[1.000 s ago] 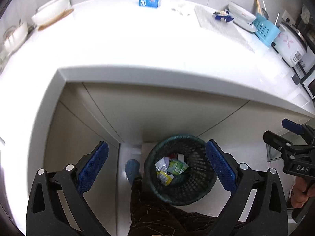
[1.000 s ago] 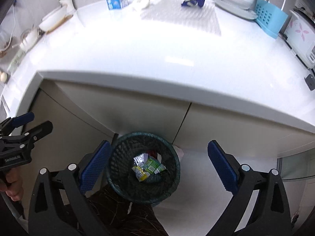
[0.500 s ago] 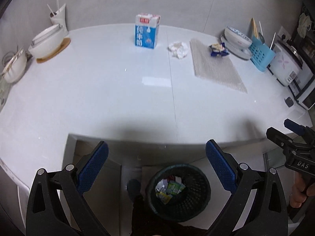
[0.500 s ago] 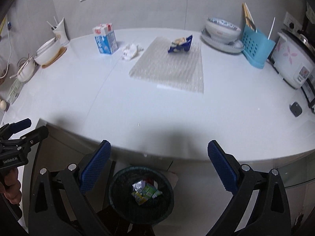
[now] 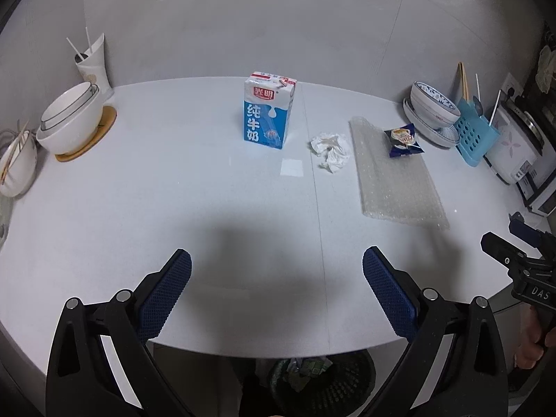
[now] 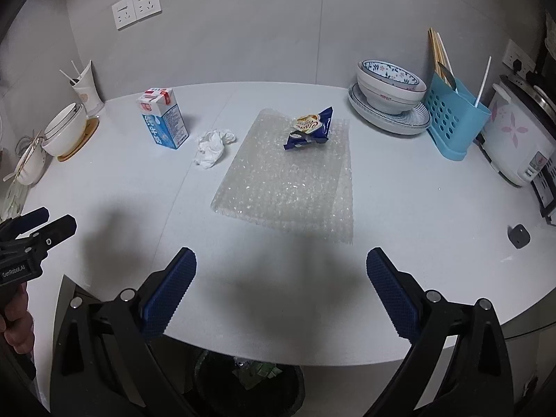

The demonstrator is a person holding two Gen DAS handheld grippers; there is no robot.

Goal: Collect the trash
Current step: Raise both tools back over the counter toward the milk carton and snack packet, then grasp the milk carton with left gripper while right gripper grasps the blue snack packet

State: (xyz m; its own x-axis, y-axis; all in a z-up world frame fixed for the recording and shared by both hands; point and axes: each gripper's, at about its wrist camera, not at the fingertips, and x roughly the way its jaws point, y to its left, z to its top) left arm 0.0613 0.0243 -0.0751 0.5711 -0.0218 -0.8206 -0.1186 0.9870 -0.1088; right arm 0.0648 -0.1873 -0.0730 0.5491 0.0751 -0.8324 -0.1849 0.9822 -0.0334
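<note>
White countertop (image 5: 139,208) now fills my view instead of the cupboard fronts; the dark mesh bin (image 5: 323,382) has dropped beneath its edge. Bubble-wrap sheet (image 6: 288,177), blue-and-white milk carton (image 5: 267,111), blue snack wrapper (image 6: 309,128) and crumpled tissue (image 5: 330,151) remain there. Left gripper (image 5: 276,271) and "DAS"-marked right gripper (image 6: 280,269) gape empty.

Dim light, soft shadows, fisheye-warped edges

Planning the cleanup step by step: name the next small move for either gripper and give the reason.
Probably reach the open right gripper forward to the blue snack wrapper lying on the clear bubble-wrap sheet. Both grippers are empty above the white counter's near edge, the wrapper lies straight ahead of the right one, and the dark mesh bin waits below.
</note>
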